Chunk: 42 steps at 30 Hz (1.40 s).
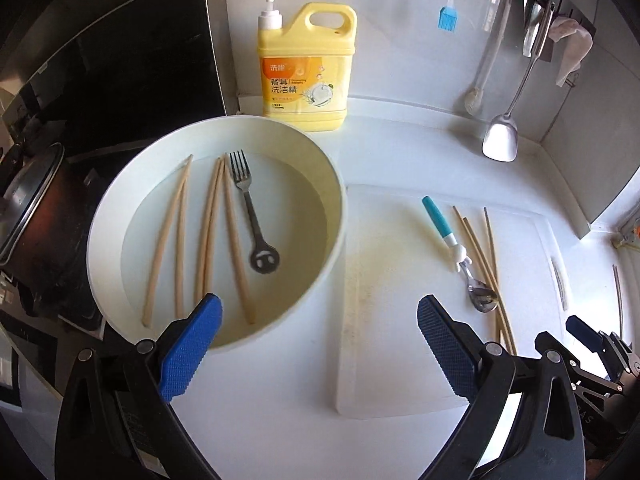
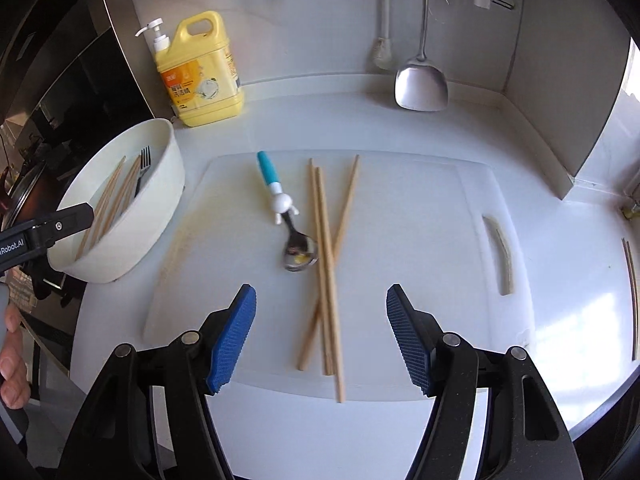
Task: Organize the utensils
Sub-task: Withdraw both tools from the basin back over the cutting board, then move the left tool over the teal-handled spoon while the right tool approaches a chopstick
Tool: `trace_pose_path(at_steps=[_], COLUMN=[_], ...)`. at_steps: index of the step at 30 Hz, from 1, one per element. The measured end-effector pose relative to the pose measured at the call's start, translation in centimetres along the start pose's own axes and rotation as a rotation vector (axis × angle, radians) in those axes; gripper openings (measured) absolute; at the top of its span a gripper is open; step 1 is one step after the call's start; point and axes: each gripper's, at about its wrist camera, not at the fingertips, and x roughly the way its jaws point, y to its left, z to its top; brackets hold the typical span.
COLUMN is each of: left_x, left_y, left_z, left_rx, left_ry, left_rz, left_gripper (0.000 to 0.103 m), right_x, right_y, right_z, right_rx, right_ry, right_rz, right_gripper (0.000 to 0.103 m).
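A white kitchen counter (image 2: 400, 132) fills both views. In the right wrist view, three wooden chopsticks (image 2: 326, 264) and a blue-handled spoon (image 2: 286, 216) lie mid-frame on a white cutting board (image 2: 420, 220). The white bowl (image 1: 120, 184), centre-left in the left wrist view, holds chopsticks and a fork (image 1: 248, 208). The left gripper (image 1: 320, 320) and right gripper (image 2: 322, 336) both gape, empty.

We are seeing tan wooden chopsticks (image 2: 326, 264) lying on a white plastic cutting board (image 2: 420, 208), a teal-handled metal spoon (image 2: 280, 208), a round white bowl (image 1: 120, 184) and a yellow soap jug (image 1: 306, 68).
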Motion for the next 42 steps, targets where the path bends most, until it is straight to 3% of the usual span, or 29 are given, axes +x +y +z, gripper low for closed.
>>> trace_pose_path(at_steps=[6, 12, 29, 42], left_x=[-0.6, -1.0, 6.0, 8.3], left_y=[-3.7, -5.4, -7.2, -8.2], left_z=[-1.7, -2.6, -3.1, -3.0], left_rx=[-0.033, 0.020, 0.020, 0.010], left_ry=[0.018, 0.001, -0.101, -0.094], left_rz=[0.079, 0.139, 0.035, 0.012], left_gripper=[0.097, 0.097, 0.097, 0.097], right_x=[1.3, 2.7, 6.3, 7.5], right_y=[-4.7, -5.3, -3.0, -2.2], right_z=[-0.4, 0.3, 0.8, 0.5], right_rx=[-0.011, -0.007, -0.049, -0.105], right_ry=[-0.007, -0.016, -0.116, -0.109], right_rz=[0.068, 0.103, 0.027, -0.019], right_gripper=[0.065, 0.065, 0.065, 0.065])
